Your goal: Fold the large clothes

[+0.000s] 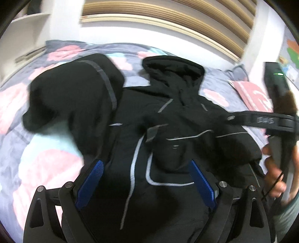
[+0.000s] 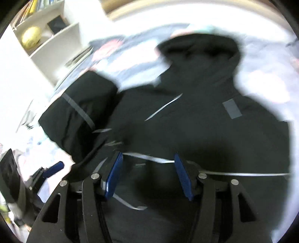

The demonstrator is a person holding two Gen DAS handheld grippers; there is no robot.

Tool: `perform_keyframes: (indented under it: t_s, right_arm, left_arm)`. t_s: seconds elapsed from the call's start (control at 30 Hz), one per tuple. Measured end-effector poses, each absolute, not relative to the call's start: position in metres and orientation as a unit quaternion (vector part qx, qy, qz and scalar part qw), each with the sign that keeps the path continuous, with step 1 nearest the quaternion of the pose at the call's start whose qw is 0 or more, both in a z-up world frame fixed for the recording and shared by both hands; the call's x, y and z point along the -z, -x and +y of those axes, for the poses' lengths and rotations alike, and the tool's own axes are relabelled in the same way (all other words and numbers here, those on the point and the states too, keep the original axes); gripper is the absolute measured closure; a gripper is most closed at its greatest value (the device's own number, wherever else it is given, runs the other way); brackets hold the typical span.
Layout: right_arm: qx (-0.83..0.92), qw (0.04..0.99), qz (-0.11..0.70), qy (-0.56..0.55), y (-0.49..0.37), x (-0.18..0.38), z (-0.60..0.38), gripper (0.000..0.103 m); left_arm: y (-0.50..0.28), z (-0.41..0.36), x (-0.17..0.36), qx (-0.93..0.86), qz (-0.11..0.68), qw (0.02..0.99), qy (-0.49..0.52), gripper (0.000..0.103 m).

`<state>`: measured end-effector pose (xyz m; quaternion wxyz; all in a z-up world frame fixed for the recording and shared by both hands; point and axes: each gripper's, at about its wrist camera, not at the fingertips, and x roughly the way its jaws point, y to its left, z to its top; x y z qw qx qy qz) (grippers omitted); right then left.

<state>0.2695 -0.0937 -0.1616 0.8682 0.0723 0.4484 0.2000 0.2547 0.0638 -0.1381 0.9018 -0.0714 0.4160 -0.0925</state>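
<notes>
A large black hooded jacket with grey reflective stripes lies on a bed, hood toward the far side. One sleeve lies folded back at the left. My left gripper hovers open and empty over the jacket's middle. In the right wrist view the same jacket fills the frame, its hood at the top and the sleeve at the left. My right gripper is open over a grey stripe, holding nothing. The right gripper's body and the hand holding it show at the right edge of the left wrist view.
The floral bedspread in pink, mint and grey lies under the jacket. A pink cushion sits at the far right of the bed. White shelves with a yellow ball stand left of the bed. A slatted headboard lies beyond.
</notes>
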Motion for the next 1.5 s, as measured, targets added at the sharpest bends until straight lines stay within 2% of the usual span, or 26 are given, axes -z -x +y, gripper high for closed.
perform_keyframes:
  t_s: [0.17, 0.4, 0.43, 0.47, 0.5, 0.57, 0.7, 0.8, 0.9, 0.97, 1.03, 1.13, 1.2, 1.23, 1.27, 1.33, 1.43, 1.5]
  right_arm:
    - [-0.064, 0.905, 0.421, -0.012, -0.250, 0.157, -0.165, 0.042]
    - [0.011, 0.873, 0.488, 0.000, -0.261, 0.237, -0.217, 0.042]
    - [0.006, 0.863, 0.505, -0.005, -0.263, 0.252, -0.219, 0.043]
    - [0.007, 0.861, 0.508, -0.005, -0.263, 0.255, -0.218, 0.043]
    - [0.005, 0.864, 0.503, -0.001, -0.262, 0.257, -0.217, 0.042]
    - [0.000, 0.869, 0.495, 0.005, -0.261, 0.249, -0.213, 0.042]
    - [-0.026, 0.886, 0.462, -0.004, -0.256, 0.223, -0.203, 0.042]
    - [-0.036, 0.893, 0.448, 0.003, -0.256, 0.216, -0.187, 0.042]
    - [-0.027, 0.873, 0.487, 0.017, -0.275, 0.247, -0.171, 0.042]
    - [-0.022, 0.864, 0.503, 0.019, -0.282, 0.273, -0.170, 0.040]
    - [-0.023, 0.876, 0.481, 0.028, -0.277, 0.276, -0.170, 0.040]
    - [-0.033, 0.877, 0.479, 0.016, -0.276, 0.274, -0.176, 0.038]
    - [-0.041, 0.875, 0.482, -0.008, -0.274, 0.273, -0.182, 0.037]
    - [-0.040, 0.874, 0.484, -0.020, -0.273, 0.269, -0.185, 0.036]
    - [-0.039, 0.873, 0.485, -0.027, -0.271, 0.267, -0.185, 0.036]
    - [-0.058, 0.874, 0.478, -0.061, -0.264, 0.251, -0.183, 0.036]
    - [-0.090, 0.883, 0.451, -0.095, -0.249, 0.225, -0.173, 0.036]
    - [-0.080, 0.893, 0.434, -0.090, -0.241, 0.216, -0.162, 0.036]
  left_arm:
    - [-0.293, 0.048, 0.148, 0.080, 0.439, 0.891, 0.082, 0.010]
    - [-0.338, 0.042, 0.197, 0.020, 0.489, 0.866, 0.103, 0.012]
    - [-0.343, 0.040, 0.200, 0.015, 0.492, 0.865, 0.093, 0.033]
    - [-0.347, 0.038, 0.203, 0.014, 0.498, 0.863, 0.084, 0.069]
    - [-0.350, 0.038, 0.201, 0.037, 0.499, 0.861, 0.091, 0.078]
    - [-0.349, 0.047, 0.184, 0.039, 0.467, 0.878, 0.096, 0.080]
    - [-0.350, 0.086, 0.153, 0.046, 0.431, 0.890, 0.141, 0.080]
    - [-0.361, 0.099, 0.169, 0.052, 0.476, 0.869, 0.122, 0.077]
    - [-0.365, 0.090, 0.200, 0.043, 0.523, 0.849, 0.065, 0.069]
    - [-0.359, 0.081, 0.205, 0.041, 0.506, 0.861, 0.028, 0.065]
    - [-0.355, 0.079, 0.202, 0.040, 0.500, 0.865, 0.017, 0.064]
    - [-0.347, 0.083, 0.185, 0.040, 0.480, 0.876, 0.028, 0.064]
    - [-0.330, 0.089, 0.158, 0.052, 0.435, 0.897, 0.055, 0.062]
    - [-0.321, 0.092, 0.144, 0.064, 0.413, 0.906, 0.066, 0.055]
    - [-0.315, 0.091, 0.136, 0.074, 0.398, 0.911, 0.073, 0.042]
    - [-0.302, 0.086, 0.111, 0.100, 0.363, 0.923, 0.083, 0.023]
    - [-0.304, 0.057, 0.104, 0.154, 0.379, 0.910, 0.075, 0.023]
    - [-0.317, 0.030, 0.123, 0.136, 0.413, 0.900, 0.042, 0.023]
